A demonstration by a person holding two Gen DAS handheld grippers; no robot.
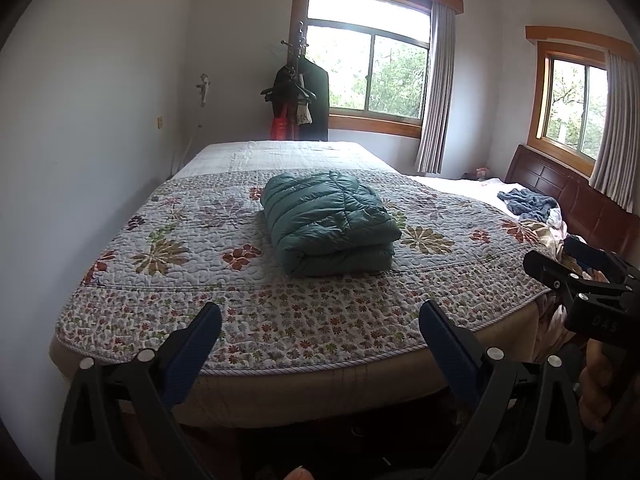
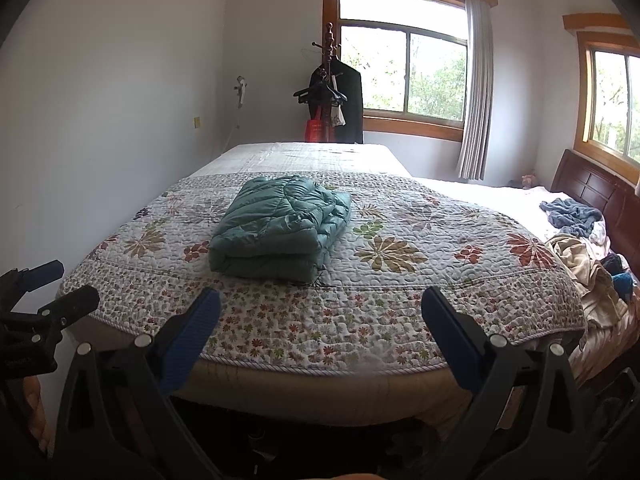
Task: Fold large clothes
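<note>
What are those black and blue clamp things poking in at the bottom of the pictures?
Hand-held grippers, one per hand. The left gripper and right gripper look alike: matte black plastic arms with triangular cut-outs and silver rivets, ending in ribbed blue pads. One body bears faint embossed lettering, too blurred to read. No cables or sleeves show.

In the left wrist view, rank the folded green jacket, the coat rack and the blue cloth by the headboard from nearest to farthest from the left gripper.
From the left gripper, jaws open:
1. Folded green jacket, centre of the quilt, straight ahead.
2. Blue cloth, far right, beside the headboard.
3. Coat rack, past the bed's far end, by the window.
</note>
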